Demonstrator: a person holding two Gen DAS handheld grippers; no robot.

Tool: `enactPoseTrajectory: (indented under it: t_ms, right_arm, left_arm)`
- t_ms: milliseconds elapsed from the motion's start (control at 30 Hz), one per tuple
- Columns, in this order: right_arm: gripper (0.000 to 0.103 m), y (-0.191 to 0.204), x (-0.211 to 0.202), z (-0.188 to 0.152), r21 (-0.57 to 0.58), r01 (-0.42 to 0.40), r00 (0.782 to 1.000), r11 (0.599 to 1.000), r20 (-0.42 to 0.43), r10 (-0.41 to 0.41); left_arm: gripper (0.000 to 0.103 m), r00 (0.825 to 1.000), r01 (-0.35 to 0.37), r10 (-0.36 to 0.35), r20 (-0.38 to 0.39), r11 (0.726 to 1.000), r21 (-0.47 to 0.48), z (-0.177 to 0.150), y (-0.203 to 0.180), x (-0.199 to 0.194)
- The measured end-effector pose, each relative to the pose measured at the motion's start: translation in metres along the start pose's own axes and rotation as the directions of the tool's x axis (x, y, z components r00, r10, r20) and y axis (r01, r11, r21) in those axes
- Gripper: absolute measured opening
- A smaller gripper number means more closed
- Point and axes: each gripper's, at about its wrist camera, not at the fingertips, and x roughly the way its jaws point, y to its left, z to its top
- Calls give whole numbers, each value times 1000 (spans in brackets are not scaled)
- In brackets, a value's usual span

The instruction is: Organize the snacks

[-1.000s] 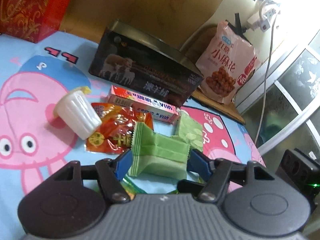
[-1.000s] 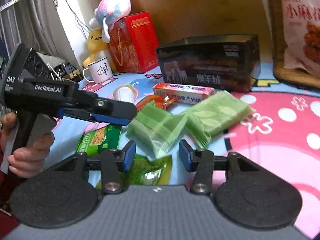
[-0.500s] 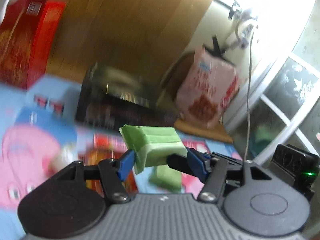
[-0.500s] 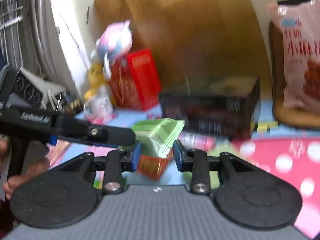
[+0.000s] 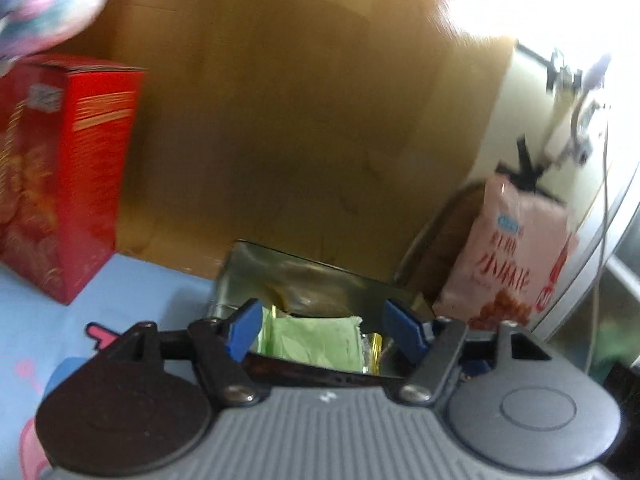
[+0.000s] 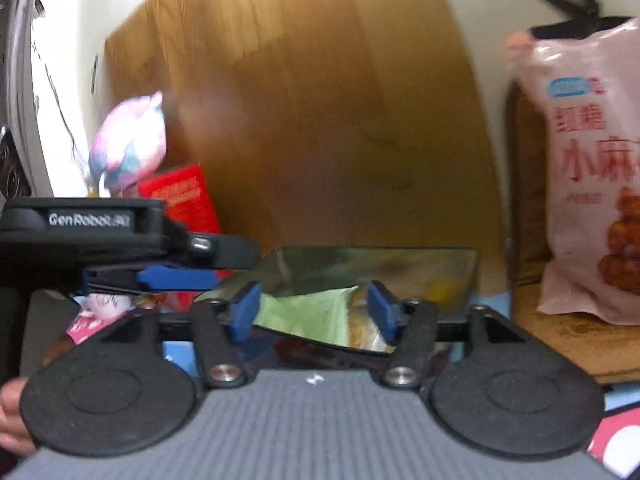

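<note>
Both grippers hang over the dark open box (image 5: 320, 280) at the lower centre. The left gripper (image 5: 324, 330) and the right gripper (image 6: 314, 312) have just been opening; their jaws stand apart, pressing nothing. The green snack packet (image 5: 316, 342) lies inside the box. Behind it rises a wooden board (image 5: 300, 120). A red carton (image 5: 60, 176) stands left on the blue cloth (image 5: 152, 292), and a pink snack bag (image 6: 592, 184) stands right.

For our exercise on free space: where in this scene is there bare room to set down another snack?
Bare blue cloth lies between the red box and the open tin. The brown mat is bare in front of the pink bag. The tin's inside is crowded with green packets.
</note>
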Motion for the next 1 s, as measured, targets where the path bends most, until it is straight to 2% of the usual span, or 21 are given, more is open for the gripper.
enactPoseTrajectory:
  t_ms: [100, 200, 300, 433, 533, 667, 733, 833, 933, 1000]
  right_arm:
    - [81, -9, -13, -5, -2, 21, 999, 1000, 45, -21]
    - [100, -17, -25, -7, 59, 13, 994, 998, 107, -19]
    - [103, -14, -28, -10, 106, -19, 985, 994, 172, 0]
    - [103, 4, -30, -7, 40, -91, 983, 995, 163, 84]
    - [103, 20, -29, -6, -53, -165, 981, 985, 94, 170]
    - [103, 42, -17, -9, -139, -264, 963, 955, -97, 252]
    - [98, 52, -12, -13, -213, -261, 958, 942, -174, 227]
    - [73, 56, -1, -19, -366, -190, 963, 911, -252, 99]
    - [67, 38, 11, -17, -366, -135, 947, 921, -320, 12]
    - [66, 25, 16, -18, -338, -154, 928, 928, -373, 18]
  left_arm:
    - [75, 997, -35, 38, 60, 998, -55, -14, 29, -33]
    - [86, 989, -90, 103, 109, 989, -120, -39, 54, -67]
    - [90, 987, -105, 126, 100, 977, -187, -67, 76, -89]
    - [89, 987, -142, 153, 40, 969, -201, -97, 88, -95]
    - [89, 988, -143, 150, 32, 977, -159, -110, 82, -97]
    - [89, 983, -172, 176, 48, 982, -79, -124, 72, -90]
    - [84, 981, -188, 191, 38, 980, -69, -126, 69, -86]
    - [85, 980, -189, 193, 51, 980, -65, -126, 70, -86]
    - [85, 980, -192, 195, 41, 979, -63, -125, 70, -84]
    - [85, 980, -191, 194, 40, 980, -60, -125, 71, -84]
